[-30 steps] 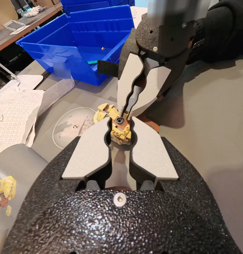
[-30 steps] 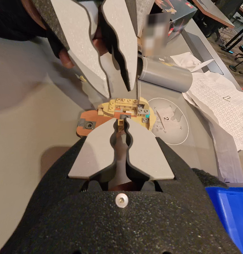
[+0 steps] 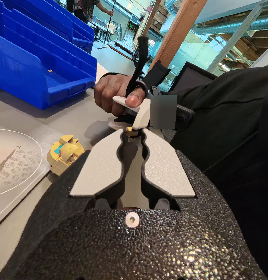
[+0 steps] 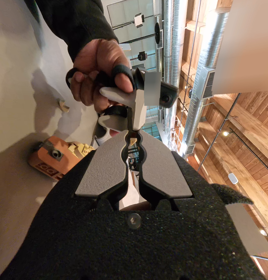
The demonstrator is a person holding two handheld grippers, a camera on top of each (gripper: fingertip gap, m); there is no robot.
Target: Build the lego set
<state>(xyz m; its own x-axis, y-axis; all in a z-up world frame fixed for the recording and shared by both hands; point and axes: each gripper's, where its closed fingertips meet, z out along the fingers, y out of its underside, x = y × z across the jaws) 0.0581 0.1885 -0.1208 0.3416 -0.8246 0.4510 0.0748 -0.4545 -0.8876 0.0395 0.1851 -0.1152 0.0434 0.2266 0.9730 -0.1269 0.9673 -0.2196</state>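
My right gripper is shut on a small tan brick, held in the air at its fingertips. My left gripper faces it tip to tip, and the same tan brick sits between its fingertips. A gap shows beside the brick, so the left gripper is open. In the left wrist view the right gripper comes in from above, held by a hand. A tan and yellow brick model lies on the table to the left. In the right wrist view its reddish-brown base shows.
Blue bins stand at the back left. A grey sheet with a printed circle lies left of the model. A loose tan piece lies on the table. A dark sleeve fills the right side. Only a small space, under 4 cm, lies between the two pairs of fingers.
Both grippers have lifted off the model and tilted upward, and the model stays on the table. The right gripper still holds the tan brick. The left jaws have narrowed slightly.
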